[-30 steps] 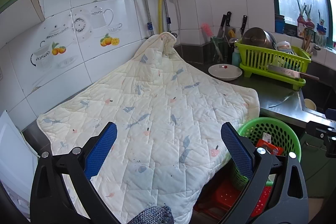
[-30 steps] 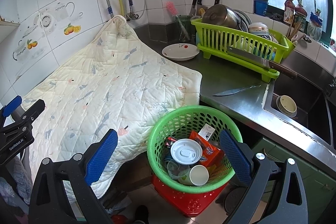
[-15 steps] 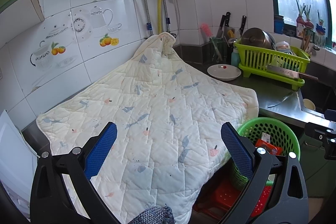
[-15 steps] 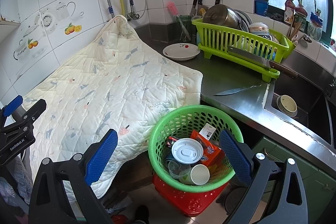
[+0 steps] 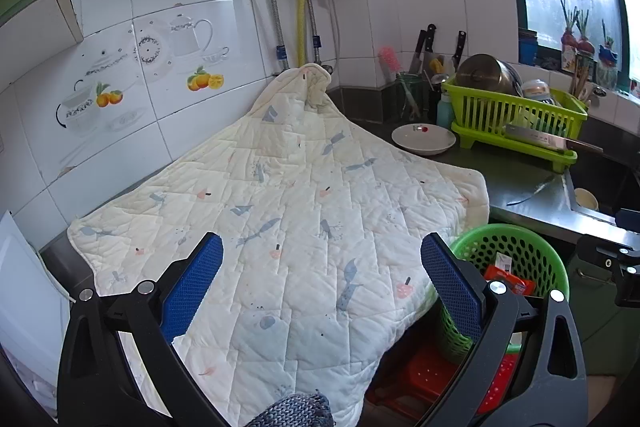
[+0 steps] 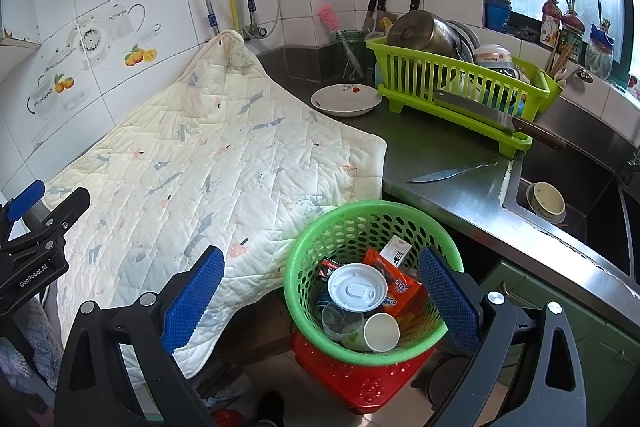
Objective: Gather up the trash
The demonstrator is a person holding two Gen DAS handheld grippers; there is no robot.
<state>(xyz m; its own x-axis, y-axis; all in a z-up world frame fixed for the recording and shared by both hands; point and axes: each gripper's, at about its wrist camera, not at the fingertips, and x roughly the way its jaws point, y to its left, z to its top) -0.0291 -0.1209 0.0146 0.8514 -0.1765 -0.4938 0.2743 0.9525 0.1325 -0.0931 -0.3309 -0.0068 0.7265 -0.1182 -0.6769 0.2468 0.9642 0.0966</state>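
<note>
A green basket (image 6: 304,263) stands on a red stool (image 6: 352,383) beside the counter. It holds trash: a white plastic lid (image 6: 356,289), a paper cup (image 6: 380,333), clear cups (image 6: 334,317), an orange packet (image 6: 394,287) and a small white box (image 6: 395,250). My right gripper (image 6: 320,301) is open and empty, above and in front of the basket. My left gripper (image 5: 322,285) is open and empty over a cream quilted mat (image 5: 280,211). The basket also shows in the left wrist view (image 5: 508,247).
The mat (image 6: 208,163) covers the counter's left part. A white plate (image 6: 346,99), a lime dish rack (image 6: 460,83) with a cleaver (image 6: 476,109), a knife (image 6: 452,173) and a sink (image 6: 568,195) with a bowl (image 6: 547,201) lie to the right.
Both grippers have drifted slightly; the views have shifted a little. Both stay open and empty.
</note>
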